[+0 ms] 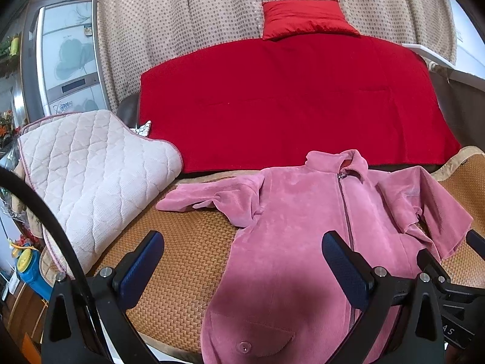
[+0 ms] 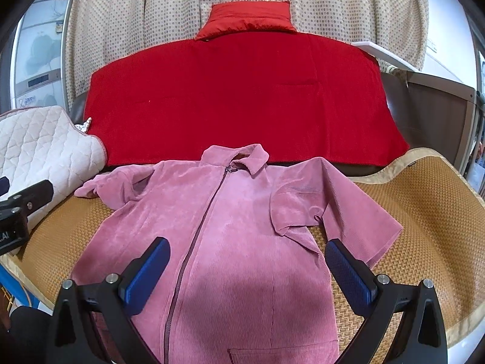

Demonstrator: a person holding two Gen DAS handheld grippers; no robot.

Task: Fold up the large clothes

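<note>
A pink corduroy zip jacket lies front-up on a woven bamboo mat, collar away from me. Its left sleeve stretches out to the left; its right sleeve is bent back over the body. It also fills the middle of the right wrist view. My left gripper is open and empty above the jacket's lower left side. My right gripper is open and empty above the jacket's lower front, and part of it shows at the left wrist view's right edge.
A quilted white pad lies at the mat's left edge. A red blanket and a red cushion lie behind the jacket, before a dotted curtain. A refrigerator stands at far left. The mat extends right.
</note>
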